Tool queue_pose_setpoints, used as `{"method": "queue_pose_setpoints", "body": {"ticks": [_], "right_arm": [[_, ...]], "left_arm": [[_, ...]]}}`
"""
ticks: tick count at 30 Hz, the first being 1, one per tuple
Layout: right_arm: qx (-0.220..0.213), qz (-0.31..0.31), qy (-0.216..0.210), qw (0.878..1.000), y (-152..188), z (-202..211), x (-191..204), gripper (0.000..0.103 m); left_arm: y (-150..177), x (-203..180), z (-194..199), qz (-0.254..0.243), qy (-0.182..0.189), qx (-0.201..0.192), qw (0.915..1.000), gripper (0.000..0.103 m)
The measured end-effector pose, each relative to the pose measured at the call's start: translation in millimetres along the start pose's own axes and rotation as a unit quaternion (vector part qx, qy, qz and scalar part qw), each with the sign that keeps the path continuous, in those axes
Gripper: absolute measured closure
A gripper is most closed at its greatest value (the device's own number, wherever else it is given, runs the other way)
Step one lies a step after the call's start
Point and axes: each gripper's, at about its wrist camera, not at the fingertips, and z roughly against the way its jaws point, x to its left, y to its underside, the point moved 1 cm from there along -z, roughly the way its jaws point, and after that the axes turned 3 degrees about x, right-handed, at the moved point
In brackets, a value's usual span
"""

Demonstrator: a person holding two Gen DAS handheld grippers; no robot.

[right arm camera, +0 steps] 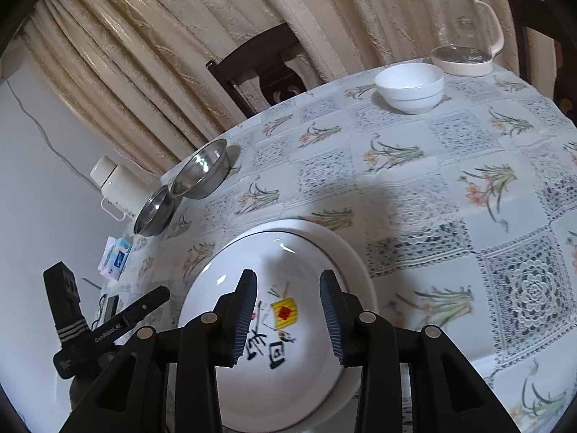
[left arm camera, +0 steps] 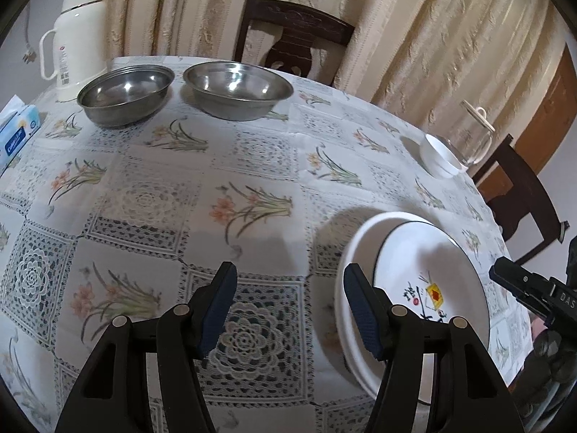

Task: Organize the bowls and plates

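Steel bowls, 2 of them (left arm camera: 125,94) (left arm camera: 238,90), stand apart at 11 o'clock in the left view, not yet nested; the left gripper (left arm camera: 290,310) is wide open, empty.

From the right view, the painted plate (right arm camera: 285,324) already lies on a plain plate (right arm camera: 351,252); the right gripper (right arm camera: 288,317) hovers open, holding nothing. The white bowl (right arm camera: 409,86) waits at 1 o'clock.

Shiny steel bowls (left arm camera: 238,90), glossy ceramic plates (right arm camera: 288,324)
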Motion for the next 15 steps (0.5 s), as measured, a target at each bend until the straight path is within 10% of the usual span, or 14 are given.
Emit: {"method": "queue_pose_setpoints", "body": {"ticks": [15], "right_arm": [[0.058, 0.025, -0.033, 0.997, -17.9, -33.2, 43.6, 0.055]], "left_arm": [[-17.4, 53.0, -3.6, 0.057, -0.023, -0.017, 0.998, 0.041]]}}
